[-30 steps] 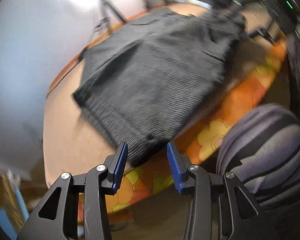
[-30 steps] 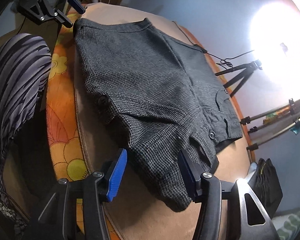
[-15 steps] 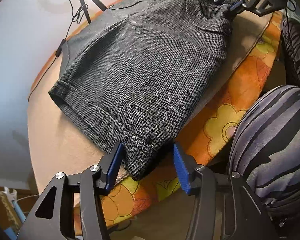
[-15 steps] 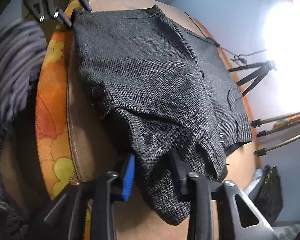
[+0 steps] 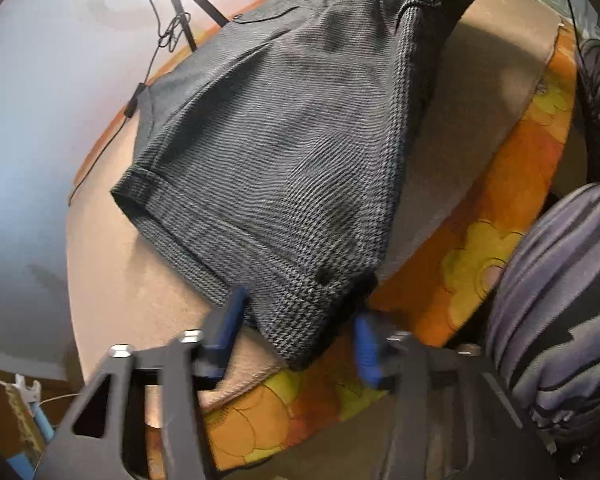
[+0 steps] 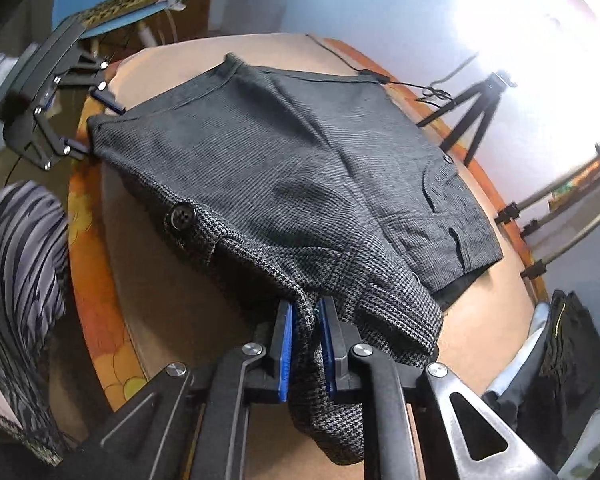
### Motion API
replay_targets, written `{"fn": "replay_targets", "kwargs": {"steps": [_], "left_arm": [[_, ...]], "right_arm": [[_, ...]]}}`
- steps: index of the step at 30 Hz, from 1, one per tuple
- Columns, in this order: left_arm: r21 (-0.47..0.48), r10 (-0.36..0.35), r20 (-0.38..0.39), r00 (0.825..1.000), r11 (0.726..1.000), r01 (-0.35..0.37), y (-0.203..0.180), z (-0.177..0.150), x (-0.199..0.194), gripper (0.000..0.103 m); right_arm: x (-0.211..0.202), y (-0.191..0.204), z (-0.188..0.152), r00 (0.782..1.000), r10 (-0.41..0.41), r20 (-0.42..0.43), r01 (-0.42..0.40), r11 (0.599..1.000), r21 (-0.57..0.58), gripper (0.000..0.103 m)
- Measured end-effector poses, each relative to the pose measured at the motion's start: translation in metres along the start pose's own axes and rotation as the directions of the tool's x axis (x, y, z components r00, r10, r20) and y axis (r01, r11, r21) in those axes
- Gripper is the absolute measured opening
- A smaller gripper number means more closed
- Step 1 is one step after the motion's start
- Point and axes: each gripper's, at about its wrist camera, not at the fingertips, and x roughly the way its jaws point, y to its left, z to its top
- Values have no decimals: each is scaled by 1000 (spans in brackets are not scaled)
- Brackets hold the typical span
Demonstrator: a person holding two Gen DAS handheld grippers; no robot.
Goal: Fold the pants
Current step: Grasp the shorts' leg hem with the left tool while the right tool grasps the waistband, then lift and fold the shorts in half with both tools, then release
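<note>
Grey houndstooth pants (image 5: 284,152) lie spread on a tan round table (image 5: 112,280). In the left wrist view my left gripper (image 5: 296,336) is open, its blue pads on either side of the near hem corner, which hangs over the table edge. In the right wrist view my right gripper (image 6: 308,344) is shut on the waistband end of the pants (image 6: 300,168), with cloth bunched between the pads and lifted. A black button (image 6: 183,215) shows on the waistband. The left gripper also shows in the right wrist view (image 6: 80,128) at the far hem.
An orange flowered cloth (image 5: 500,216) rims the table. The person's striped clothing (image 5: 556,304) is close on the near side. Tripods (image 6: 476,108) and a cable (image 5: 148,60) stand beyond the table's far edge. A dark bag (image 6: 568,360) sits at the right.
My right gripper has closed on the waistband end and raised it. My left gripper has moved forward so that the hem corner lies between its open pads.
</note>
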Motion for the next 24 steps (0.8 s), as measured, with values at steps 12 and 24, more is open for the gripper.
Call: {"fn": "replay_targets", "kwargs": {"steps": [12, 24], "left_arm": [[-184, 41, 168, 985, 983, -10, 45, 13, -41, 13], [-348, 151, 282, 947, 936, -46, 126, 75, -44, 12]], "right_arm": [[-26, 3, -4, 995, -33, 90, 28, 998, 53, 7], [-50, -45, 33, 972, -118, 202, 87, 984, 155, 7]]}}
